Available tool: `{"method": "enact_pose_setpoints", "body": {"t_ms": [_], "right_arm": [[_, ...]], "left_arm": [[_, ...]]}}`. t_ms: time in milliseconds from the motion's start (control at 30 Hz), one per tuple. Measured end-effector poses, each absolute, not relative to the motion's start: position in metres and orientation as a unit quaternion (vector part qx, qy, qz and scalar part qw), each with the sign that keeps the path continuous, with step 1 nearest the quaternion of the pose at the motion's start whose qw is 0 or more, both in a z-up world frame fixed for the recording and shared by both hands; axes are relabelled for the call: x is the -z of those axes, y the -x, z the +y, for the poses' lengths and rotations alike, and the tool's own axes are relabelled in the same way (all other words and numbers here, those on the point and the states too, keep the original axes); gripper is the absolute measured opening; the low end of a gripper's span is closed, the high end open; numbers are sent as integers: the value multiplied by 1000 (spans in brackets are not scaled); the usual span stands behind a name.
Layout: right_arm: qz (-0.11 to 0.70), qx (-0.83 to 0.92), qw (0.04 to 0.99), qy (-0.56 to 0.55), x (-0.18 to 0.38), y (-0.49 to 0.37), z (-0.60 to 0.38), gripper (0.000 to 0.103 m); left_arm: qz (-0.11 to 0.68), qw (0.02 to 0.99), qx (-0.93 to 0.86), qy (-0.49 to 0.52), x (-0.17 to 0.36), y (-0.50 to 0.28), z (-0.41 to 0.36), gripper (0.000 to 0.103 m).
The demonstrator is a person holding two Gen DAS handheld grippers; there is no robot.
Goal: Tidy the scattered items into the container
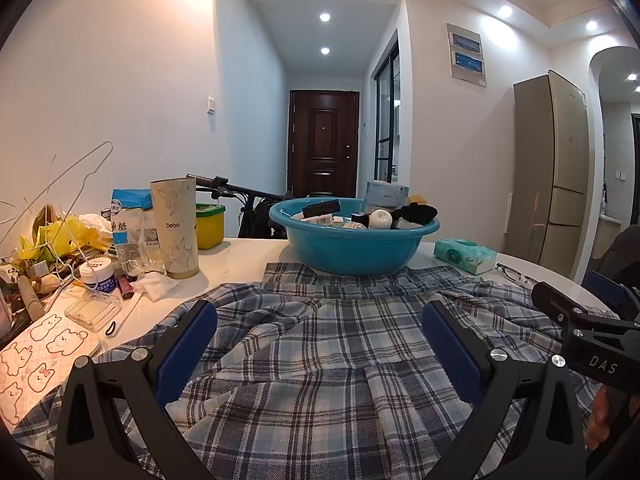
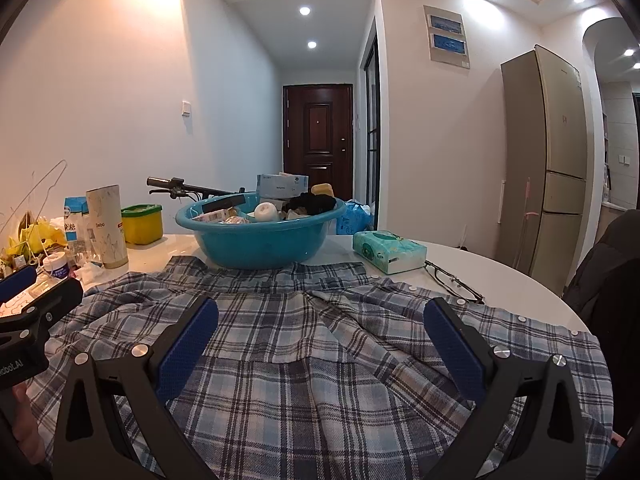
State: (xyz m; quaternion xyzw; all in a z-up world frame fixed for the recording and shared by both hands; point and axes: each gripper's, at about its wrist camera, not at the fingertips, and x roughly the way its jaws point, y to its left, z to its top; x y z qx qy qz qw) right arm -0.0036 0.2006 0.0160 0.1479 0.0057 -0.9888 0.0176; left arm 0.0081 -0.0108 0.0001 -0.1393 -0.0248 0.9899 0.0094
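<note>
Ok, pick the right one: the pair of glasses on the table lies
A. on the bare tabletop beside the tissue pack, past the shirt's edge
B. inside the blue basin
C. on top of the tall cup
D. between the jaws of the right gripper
A: the glasses lie folded on the white table just right of the tissue pack, off the plaid shirt and outside the basin.
</note>
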Motion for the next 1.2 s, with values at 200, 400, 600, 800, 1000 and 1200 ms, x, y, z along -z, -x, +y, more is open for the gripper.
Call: {"method": "enact_pose_setpoints", "body": {"t_ms": [200,400,600,800,1000,1200], "right_arm": [[7,988,16,-152,-15,4,201,102],[3,988,7,-155,-15,5,201,102],[2,988,7,-153,-15,5,202,102],[1,988,5,-152,-15,5,202,102],[1,988,5,-153,-15,5,202,102],[1,988,6,-153,-15,6,202,102]], "left_arm": [[-16,11,-990,141,0,-6,-13,103],[-15,7,-990,142,1,-6,-14,103],[-15,7,-990,142,1,-6,-14,103],[-15,7,-990,144,2,-7,-14,103],[-14,8,-989,144,3,-8,-15,103],[-13,9,-989,145,2,-8,-11,103]]}}
